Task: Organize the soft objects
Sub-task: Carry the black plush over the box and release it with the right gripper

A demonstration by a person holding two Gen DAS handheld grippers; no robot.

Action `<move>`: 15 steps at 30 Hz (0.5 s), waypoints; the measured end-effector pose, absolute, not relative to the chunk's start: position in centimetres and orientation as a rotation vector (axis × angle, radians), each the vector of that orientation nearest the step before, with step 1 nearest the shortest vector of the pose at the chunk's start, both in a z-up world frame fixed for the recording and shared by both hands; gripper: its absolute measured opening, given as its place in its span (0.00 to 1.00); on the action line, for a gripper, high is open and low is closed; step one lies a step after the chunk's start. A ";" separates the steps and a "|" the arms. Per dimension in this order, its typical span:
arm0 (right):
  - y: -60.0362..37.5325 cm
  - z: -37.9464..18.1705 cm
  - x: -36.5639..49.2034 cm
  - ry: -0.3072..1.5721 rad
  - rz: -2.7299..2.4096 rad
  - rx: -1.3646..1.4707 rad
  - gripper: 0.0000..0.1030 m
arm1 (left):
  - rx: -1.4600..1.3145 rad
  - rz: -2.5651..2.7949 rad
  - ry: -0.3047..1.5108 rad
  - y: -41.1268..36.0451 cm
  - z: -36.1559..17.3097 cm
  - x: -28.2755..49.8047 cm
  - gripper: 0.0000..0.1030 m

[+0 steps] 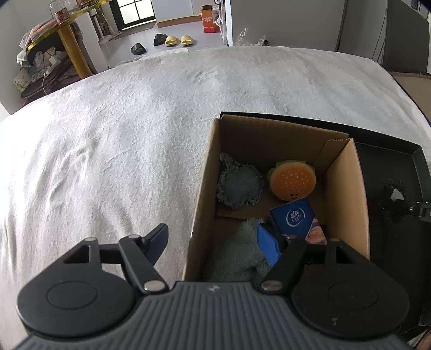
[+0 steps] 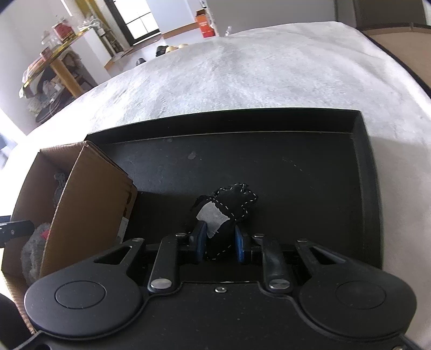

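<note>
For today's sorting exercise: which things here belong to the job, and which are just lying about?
Job:
cardboard box
black tray
black soft toy in right gripper
burger toy
tissue pack
left gripper

Lying about:
slippers
orange carton

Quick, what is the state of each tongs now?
Left tongs: open, holding nothing, straddling the cardboard box wall.
Right tongs: closed on the black fabric pouch.

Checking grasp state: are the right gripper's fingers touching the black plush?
Touching. The right wrist view shows both blue fingers pressed against the black plush, one on each side, no gap, over the black tray.
</note>
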State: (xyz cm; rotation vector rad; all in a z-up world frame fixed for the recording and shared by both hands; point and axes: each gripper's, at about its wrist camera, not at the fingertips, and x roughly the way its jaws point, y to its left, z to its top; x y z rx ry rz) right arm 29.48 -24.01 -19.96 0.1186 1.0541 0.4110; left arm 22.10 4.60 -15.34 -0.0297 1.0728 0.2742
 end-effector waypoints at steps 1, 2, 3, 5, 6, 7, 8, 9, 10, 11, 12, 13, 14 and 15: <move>-24.1 -19.8 29.3 1.053 0.408 0.121 0.22 | -0.033 0.274 1.074 4.7 -15.3 22.0 0.69; -24.3 -19.5 29.1 1.052 0.405 0.126 0.22 | -0.036 0.273 1.076 4.8 -15.2 21.9 0.69; -24.5 -19.3 28.9 1.051 0.400 0.132 0.22 | -0.040 0.272 1.076 4.8 -15.2 21.7 0.69; -25.0 -18.6 28.5 1.049 0.390 0.142 0.22 | -0.048 0.269 1.075 4.9 -15.1 21.4 0.69; -25.0 -18.2 28.3 1.045 0.387 0.144 0.22 | -0.050 0.266 1.074 5.0 -15.0 21.3 0.69; -25.1 -17.7 28.1 1.035 0.388 0.146 0.22 | -0.051 0.263 1.073 5.1 -14.9 21.2 0.69; -25.1 -17.2 27.8 1.024 0.392 0.143 0.22 | -0.053 0.262 1.072 5.1 -14.9 21.0 0.69; -25.0 -16.7 27.6 1.017 0.396 0.138 0.22 | -0.056 0.261 1.070 5.2 -14.9 20.9 0.69; -24.8 -16.2 27.4 1.008 0.401 0.132 0.22 | -0.060 0.261 1.068 5.3 -14.8 20.8 0.69; -24.7 -15.8 27.3 1.003 0.406 0.126 0.22 | -0.068 0.259 1.066 5.4 -14.8 20.6 0.69; -24.5 -15.4 27.1 0.998 0.410 0.120 0.22 | -0.075 0.257 1.064 5.4 -14.7 20.5 0.69; -24.4 -15.0 27.0 0.991 0.411 0.116 0.22 | -0.082 0.254 1.060 5.5 -14.6 20.4 0.69; -24.3 -14.8 26.9 0.987 0.412 0.114 0.22 | -0.087 0.251 1.056 5.6 -14.6 20.2 0.69; -24.1 -14.4 26.7 0.983 0.413 0.113 0.22 | -0.091 0.247 1.052 5.7 -14.5 20.0 0.69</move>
